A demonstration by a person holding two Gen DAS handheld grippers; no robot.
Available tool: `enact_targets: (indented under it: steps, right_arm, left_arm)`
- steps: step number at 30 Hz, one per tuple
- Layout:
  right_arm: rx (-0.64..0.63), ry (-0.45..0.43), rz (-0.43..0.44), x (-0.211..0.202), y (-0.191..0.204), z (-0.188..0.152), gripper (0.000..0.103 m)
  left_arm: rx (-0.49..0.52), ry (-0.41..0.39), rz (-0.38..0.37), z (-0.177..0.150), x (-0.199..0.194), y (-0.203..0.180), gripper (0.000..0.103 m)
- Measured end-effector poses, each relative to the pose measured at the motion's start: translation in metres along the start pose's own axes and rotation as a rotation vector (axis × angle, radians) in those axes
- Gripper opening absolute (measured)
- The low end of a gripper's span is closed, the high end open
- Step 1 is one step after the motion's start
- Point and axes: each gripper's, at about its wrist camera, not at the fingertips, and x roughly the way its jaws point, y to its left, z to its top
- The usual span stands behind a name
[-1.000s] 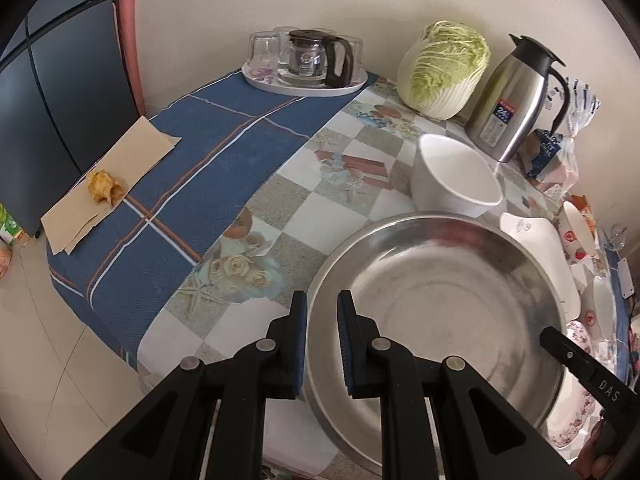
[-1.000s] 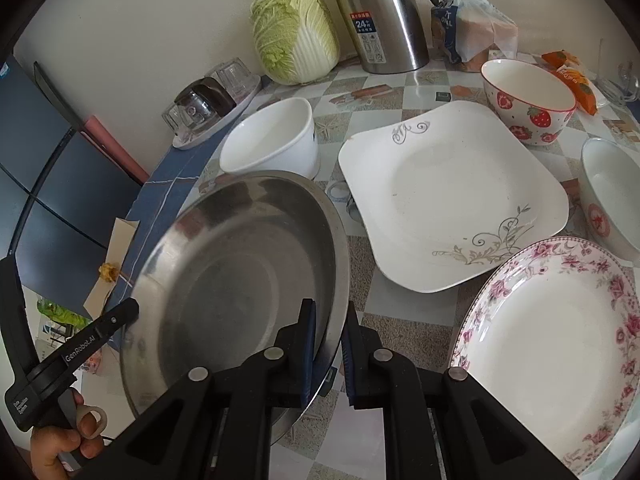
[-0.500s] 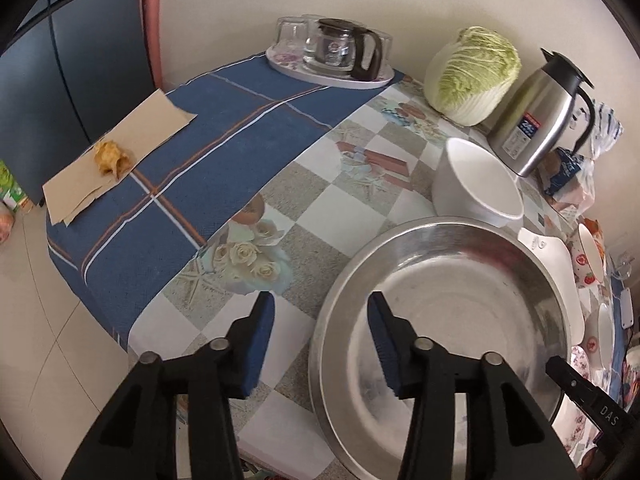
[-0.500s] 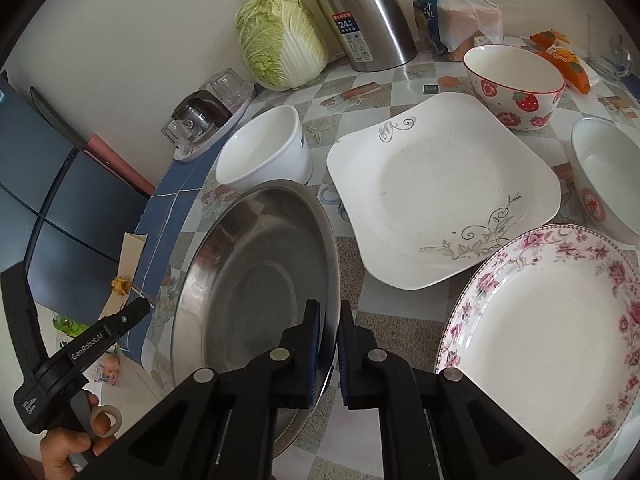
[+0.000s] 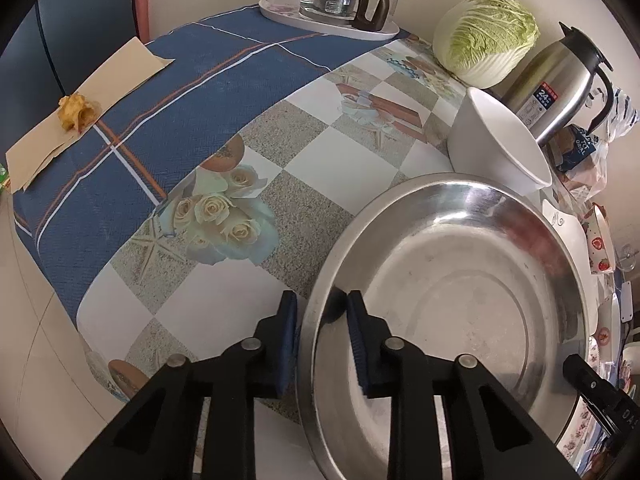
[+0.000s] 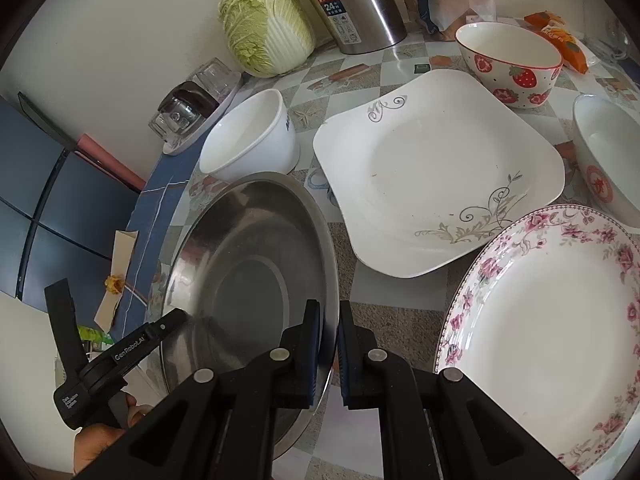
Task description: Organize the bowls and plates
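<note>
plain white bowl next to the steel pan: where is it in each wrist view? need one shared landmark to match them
Left wrist: plain white bowl sits right of centre in the upper half, just beyond the steel pan's far rim, in front of the steel thermos.
Right wrist: the bowl sits left of centre in the upper half, again beyond the pan.
Shared landmark: the cabbage against the wall, behind the bowl.

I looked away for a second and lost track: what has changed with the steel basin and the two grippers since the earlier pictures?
The left hand-held gripper opened, came down over the near rim of the steel basin and is now closing with the rim between its pads. The basin, tilted up a second ago, has settled lower toward the table. The right hand-held gripper stays clamped on the opposite rim. The white bowl, square plate and floral plate have not moved.
</note>
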Motion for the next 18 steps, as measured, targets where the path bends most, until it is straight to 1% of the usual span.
enact_targets:
  steps: [7, 12, 18]
  right_arm:
    - [0.002, -0.001, -0.006, -0.003, -0.001, 0.000, 0.009]
    - [-0.037, -0.027, -0.012, -0.011, 0.006, 0.001, 0.010]
    - [-0.044, -0.067, -0.011, -0.023, 0.005, 0.004, 0.010]
  left_arm:
    - [0.015, -0.018, 0.023, -0.002, -0.015, -0.004, 0.021]
    - [0.037, -0.051, 0.040, 0.002, -0.032, -0.010, 0.020]
    - [0.052, -0.069, 0.050, 0.011, -0.050, -0.027, 0.020]
